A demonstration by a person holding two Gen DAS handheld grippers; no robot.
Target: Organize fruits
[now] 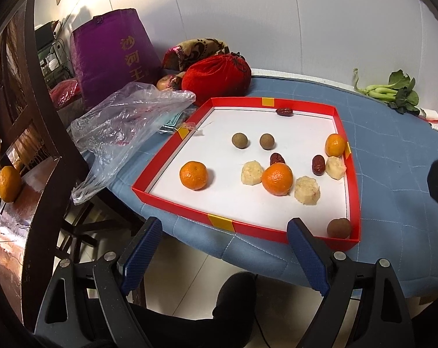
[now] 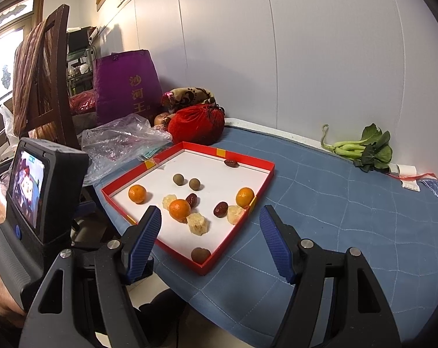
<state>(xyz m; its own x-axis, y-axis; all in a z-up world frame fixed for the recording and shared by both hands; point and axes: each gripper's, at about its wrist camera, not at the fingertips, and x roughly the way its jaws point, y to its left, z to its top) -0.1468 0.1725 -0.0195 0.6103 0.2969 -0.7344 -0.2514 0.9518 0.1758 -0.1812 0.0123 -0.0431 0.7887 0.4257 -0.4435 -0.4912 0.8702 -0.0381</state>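
Observation:
A red-walled tray [image 1: 175,203] [image 2: 233,156] with a white floor lies on the blue quilted table. In it lie three tangerines [image 1: 193,175] [image 2: 179,209], three brown longans [image 1: 239,140] [image 2: 201,254], three dark red dates [image 1: 318,165] [image 2: 220,209] and three pale peeled fruits [image 1: 252,172] [image 2: 198,223]. My left gripper [image 1: 223,252] is open and empty, just in front of the tray's near wall. My right gripper [image 2: 211,239] is open and empty, over the tray's near corner. The left gripper's body [image 2: 39,191] shows at the left in the right wrist view.
A clear plastic bag [image 1: 123,121], a red pouch [image 1: 216,75] and a purple bag [image 1: 114,55] crowd the table's left back. Green bok choy [image 2: 361,148] lies by the wall at right. A dark wooden chair [image 1: 41,133] stands left, with a tangerine [image 1: 8,184] beside it.

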